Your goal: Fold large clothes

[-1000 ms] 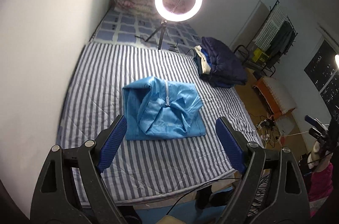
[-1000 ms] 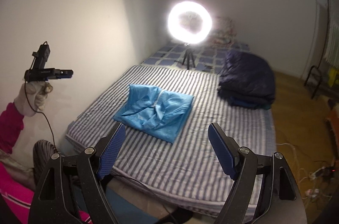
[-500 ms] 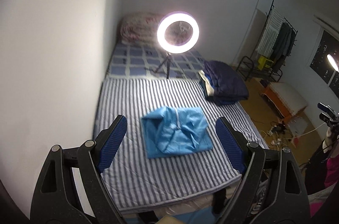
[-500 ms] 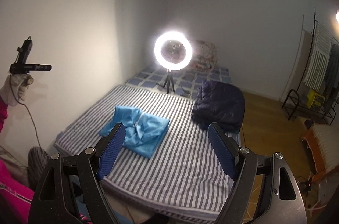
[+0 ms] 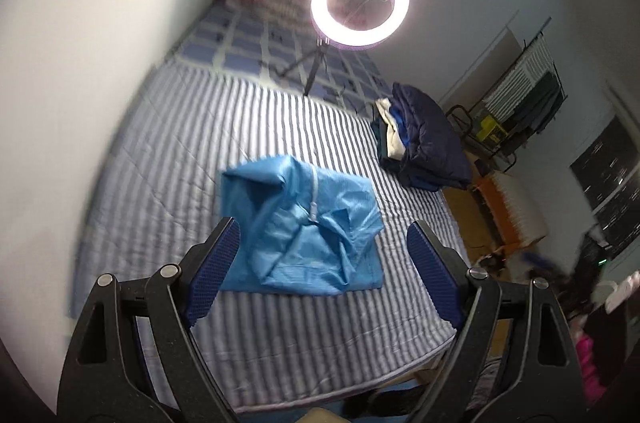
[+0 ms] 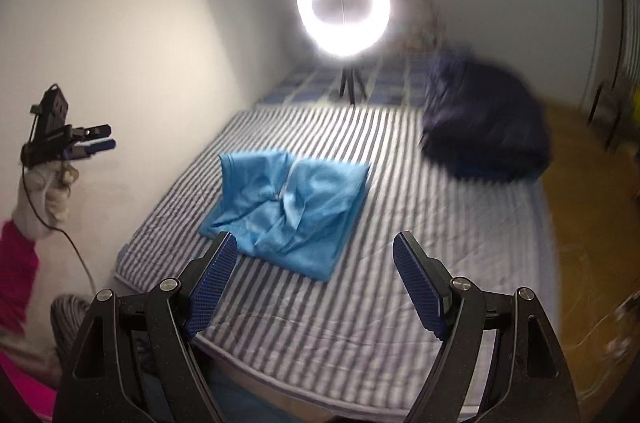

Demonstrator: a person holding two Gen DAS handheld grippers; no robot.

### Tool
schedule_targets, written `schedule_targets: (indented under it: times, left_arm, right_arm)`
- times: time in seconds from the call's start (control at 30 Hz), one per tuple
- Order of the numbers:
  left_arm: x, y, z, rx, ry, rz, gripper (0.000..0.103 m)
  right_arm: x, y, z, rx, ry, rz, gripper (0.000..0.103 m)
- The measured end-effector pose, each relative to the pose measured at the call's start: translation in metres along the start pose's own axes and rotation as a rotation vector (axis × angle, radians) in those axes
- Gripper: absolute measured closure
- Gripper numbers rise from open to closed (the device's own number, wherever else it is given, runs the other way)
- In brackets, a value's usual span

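Blue garment [image 5: 304,227] lay already folded mid-bed on striped mattress [image 5: 280,343]; left gripper [image 5: 324,263] and right gripper [image 6: 312,275] both spread wide, empty, above it. Fold looked finished; next probably moving it to dark pile [image 5: 424,143]

My view: light blue folded garment [image 5: 304,227] with a white zipper; bedsheet [image 5: 192,143] in blue-and-white stripes; far blanket [image 5: 248,39] in blue checks; dark navy clothes pile [image 5: 428,139]; white-glowing ring light [image 5: 360,7]; my gripper pads [image 5: 216,275] blue, frames black; sleeve [image 6: 16,263] pink.
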State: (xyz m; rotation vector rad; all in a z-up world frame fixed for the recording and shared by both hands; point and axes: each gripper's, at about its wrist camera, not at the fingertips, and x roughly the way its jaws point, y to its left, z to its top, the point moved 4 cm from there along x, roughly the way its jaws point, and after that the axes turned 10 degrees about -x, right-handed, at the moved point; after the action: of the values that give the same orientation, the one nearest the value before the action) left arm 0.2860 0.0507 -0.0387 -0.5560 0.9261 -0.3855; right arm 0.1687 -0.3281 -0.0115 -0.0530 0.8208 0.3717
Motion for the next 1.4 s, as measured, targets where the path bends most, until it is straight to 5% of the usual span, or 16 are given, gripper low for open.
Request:
schedule_targets:
  times: [0.23, 0.5, 0.8, 0.87, 0.93, 1.0, 1.07, 1.17, 1.3, 1.4]
  left_arm:
    - [0.097, 0.035, 0.018, -0.170, 0.101, -0.044, 0.015]
    - [0.169, 0.092, 0.039, -0.361, 0.186, -0.074, 0.015]
    - [0.239, 0.124, 0.041, -0.480, 0.285, -0.120, 0.015]
    - [0.253, 0.124, 0.039, -0.490, 0.304, -0.132, 0.023]
    - [0.263, 0.122, 0.037, -0.483, 0.312, -0.138, 0.028]
    - [0.268, 0.117, 0.036, -0.465, 0.310, -0.141, 0.048]
    - [0.270, 0.113, 0.036, -0.419, 0.294, -0.088, 0.076]
    - [0.263, 0.098, 0.041, -0.291, 0.263, -0.030, 0.092]
    - [0.249, 0.086, 0.051, -0.097, 0.227, 0.045, 0.096]
    - [0.260, 0.095, 0.052, 0.057, 0.221, 0.174, 0.096]
  right_arm:
    - [0.134, -0.014, -0.023, 0.147, 0.119, 0.176, 0.023]
    - [0.252, -0.018, -0.045, 0.331, 0.211, 0.280, 0.023]
    - [0.304, -0.030, -0.056, 0.493, 0.187, 0.348, 0.023]
    - [0.307, -0.033, -0.053, 0.513, 0.169, 0.360, 0.025]
    - [0.312, -0.032, -0.051, 0.508, 0.166, 0.370, 0.039]
    - [0.318, -0.029, -0.050, 0.508, 0.182, 0.405, 0.078]
    - [0.323, -0.024, -0.048, 0.514, 0.203, 0.453, 0.098]
    - [0.316, -0.016, -0.043, 0.487, 0.207, 0.458, 0.101]
    - [0.289, -0.011, -0.035, 0.469, 0.205, 0.505, 0.102]
    - [0.276, -0.018, -0.035, 0.455, 0.193, 0.498, 0.102]
